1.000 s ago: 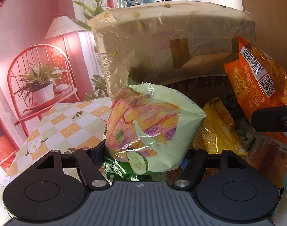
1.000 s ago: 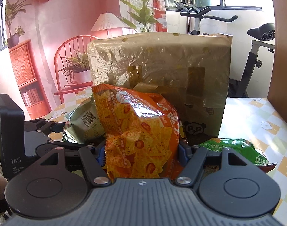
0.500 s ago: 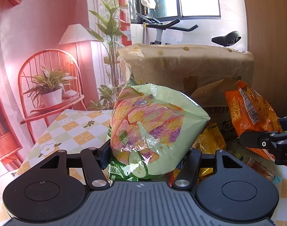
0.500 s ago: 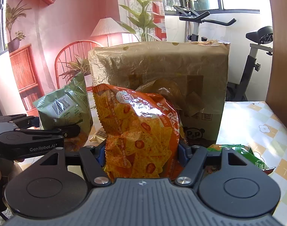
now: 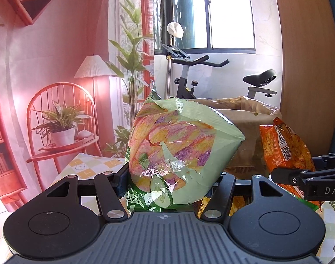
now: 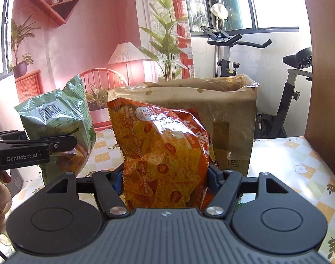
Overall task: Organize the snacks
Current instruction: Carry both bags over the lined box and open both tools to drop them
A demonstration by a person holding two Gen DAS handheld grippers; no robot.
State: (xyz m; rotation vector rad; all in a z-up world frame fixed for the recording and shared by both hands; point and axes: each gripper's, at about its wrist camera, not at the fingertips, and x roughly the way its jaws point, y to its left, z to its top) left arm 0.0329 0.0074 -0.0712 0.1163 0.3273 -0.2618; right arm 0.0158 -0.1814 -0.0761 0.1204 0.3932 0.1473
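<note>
My left gripper (image 5: 170,181) is shut on a light green chip bag (image 5: 180,149) and holds it up in the air, left of the open brown paper bag (image 5: 244,114). My right gripper (image 6: 165,178) is shut on an orange tortilla chip bag (image 6: 165,154), held just in front of the brown paper bag (image 6: 231,118). The green bag also shows at the left of the right wrist view (image 6: 57,123). The orange bag shows at the right of the left wrist view (image 5: 284,147). The paper bag's mouth is open at about the height of both snacks.
The paper bag stands on a table with a yellow checked flower cloth (image 6: 299,167). A yellow snack pack (image 5: 205,202) lies below my left gripper. A wooden panel (image 6: 326,66) rises at the right. A red chair with a plant (image 5: 61,132) stands left.
Both grippers have risen with their bags. The paper bag's top edge has dropped in view and its open mouth now shows. The snacks on the table have mostly left the view.
</note>
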